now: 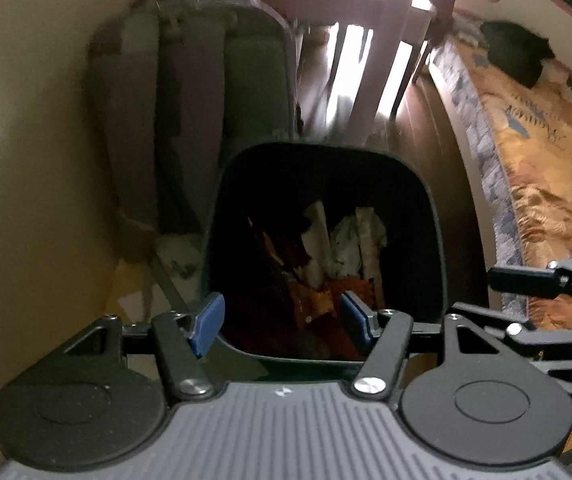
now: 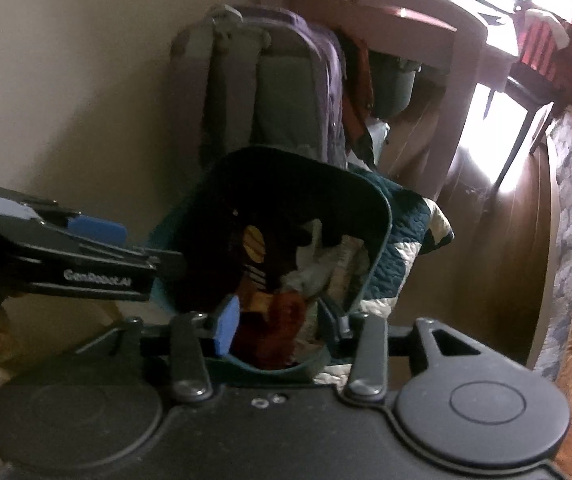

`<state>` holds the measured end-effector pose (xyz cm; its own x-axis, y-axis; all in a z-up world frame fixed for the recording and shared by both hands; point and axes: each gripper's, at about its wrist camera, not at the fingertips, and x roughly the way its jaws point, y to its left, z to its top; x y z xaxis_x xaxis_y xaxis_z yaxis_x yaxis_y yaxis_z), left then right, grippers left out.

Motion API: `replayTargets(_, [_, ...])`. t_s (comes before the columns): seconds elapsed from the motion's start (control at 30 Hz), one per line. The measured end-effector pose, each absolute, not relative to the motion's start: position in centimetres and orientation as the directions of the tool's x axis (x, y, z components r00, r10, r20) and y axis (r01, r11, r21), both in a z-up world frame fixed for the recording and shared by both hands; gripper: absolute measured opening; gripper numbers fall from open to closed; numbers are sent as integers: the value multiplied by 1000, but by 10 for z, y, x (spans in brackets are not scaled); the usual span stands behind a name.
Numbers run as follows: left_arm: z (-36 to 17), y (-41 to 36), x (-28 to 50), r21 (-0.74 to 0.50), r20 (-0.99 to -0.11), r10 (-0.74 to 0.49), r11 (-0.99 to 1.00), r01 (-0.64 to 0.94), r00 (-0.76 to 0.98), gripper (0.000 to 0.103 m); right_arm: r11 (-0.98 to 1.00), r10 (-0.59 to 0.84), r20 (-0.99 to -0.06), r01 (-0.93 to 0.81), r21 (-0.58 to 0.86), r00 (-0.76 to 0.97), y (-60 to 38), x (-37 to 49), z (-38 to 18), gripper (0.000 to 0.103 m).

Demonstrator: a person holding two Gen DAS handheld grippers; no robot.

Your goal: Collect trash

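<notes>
A dark plastic bin [image 1: 426,216] with rounded corners stands on the floor by a soft grey bag [image 1: 173,92]. Crumpled white paper [image 1: 350,240] and shiny wrappers [image 2: 281,312] lie inside. The left gripper [image 1: 281,320] and the right gripper [image 2: 281,320] hang above it, blue pads [image 1: 207,322] apart, holding nothing.
</notes>
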<state>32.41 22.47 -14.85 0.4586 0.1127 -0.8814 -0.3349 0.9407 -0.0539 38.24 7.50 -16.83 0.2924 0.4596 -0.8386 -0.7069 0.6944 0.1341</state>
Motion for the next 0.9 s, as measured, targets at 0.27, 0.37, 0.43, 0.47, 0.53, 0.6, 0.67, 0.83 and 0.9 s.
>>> replayTargets(0.27, [-89, 214, 279, -93, -813, 129, 933, -347, 568, 72, 680, 547, -761, -715, 162, 348, 52, 335, -116, 63])
replayTargets(0.37, [-72, 206, 264, -108, -789, 125, 936, -336, 601, 74, 670, 577, -730, -724, 167, 366, 39, 323, -96, 70])
replayTargets(0.43, [-62, 200, 255, -117, -770, 123, 937, -328, 626, 80, 670, 593, -709, -722, 172, 382, 31, 317, -84, 75])
replayTargets(0.47, [-57, 197, 250, -119, -761, 124, 938, -325, 637, 81, 672, 601, -697, -719, 178, 390, 27, 314, -79, 77])
replayTargets(0.53, [-48, 193, 243, -117, -752, 129, 939, -323, 646, 81, 677, 617, -675, -710, 192, 406, 18, 309, -69, 82])
replayTargets(0.6, [-39, 189, 235, -113, -738, 139, 939, -324, 660, 81, 681, 631, -652, -703, 205, 421, 11, 305, -60, 88])
replayTargets(0.67, [-32, 187, 228, -114, -723, 139, 942, -315, 677, 82, 687, 640, -633, -693, 219, 435, 4, 301, -53, 94])
replayTargets(0.83, [-20, 183, 213, -124, -701, 134, 944, -305, 701, 83, 717, 637, -603, -656, 236, 480, -7, 289, -41, 103])
replayTargets(0.9, [-18, 183, 207, -136, -697, 128, 943, -305, 706, 83, 721, 634, -594, -657, 220, 496, -8, 282, -37, 103])
